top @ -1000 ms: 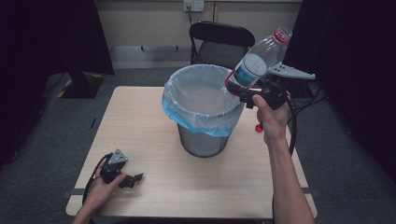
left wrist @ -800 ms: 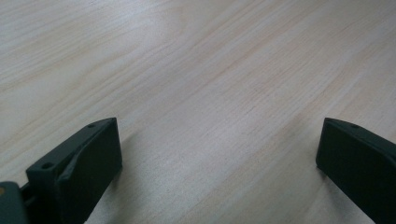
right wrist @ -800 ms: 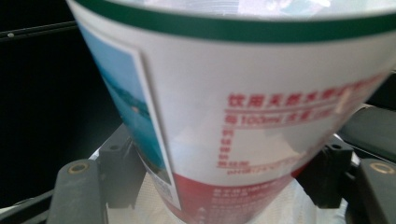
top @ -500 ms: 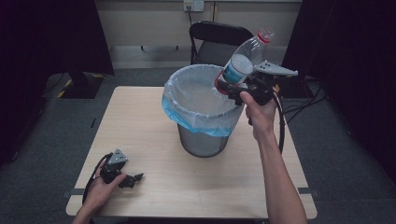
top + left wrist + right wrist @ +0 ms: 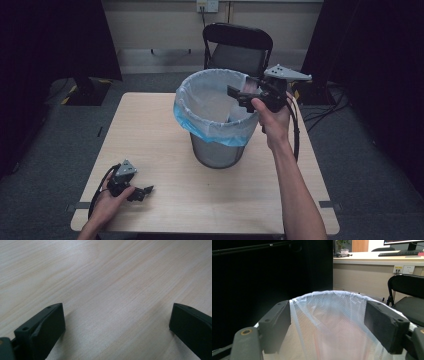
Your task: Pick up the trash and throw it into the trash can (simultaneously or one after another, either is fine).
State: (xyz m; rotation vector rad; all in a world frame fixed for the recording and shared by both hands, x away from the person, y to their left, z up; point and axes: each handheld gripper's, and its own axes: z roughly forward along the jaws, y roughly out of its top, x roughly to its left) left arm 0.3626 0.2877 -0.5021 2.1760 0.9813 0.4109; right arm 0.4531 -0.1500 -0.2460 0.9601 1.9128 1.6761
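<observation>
A metal mesh bin (image 5: 216,155) with a white and blue liner (image 5: 325,293) stands in the middle of the wooden table (image 5: 145,130). My right gripper (image 5: 235,93) hovers over the bin's right rim and points left across its mouth. Its jaws have just been opening and stand open with nothing between them (image 5: 327,308). A pale shape deep inside the liner is too blurred to name. My left gripper (image 5: 146,190) rests low at the table's near left corner, open, with bare wood between its fingers (image 5: 116,308).
A black chair (image 5: 238,41) stands behind the table's far edge. Cables (image 5: 325,107) lie on the floor at the right. Dark curtains hang on both sides. Bare tabletop lies to the left of and in front of the bin.
The clear plastic bottle that the right gripper held tilted over the bin is gone from its jaws. That gripper has moved left and slightly down over the rim. The left hand stayed still.
</observation>
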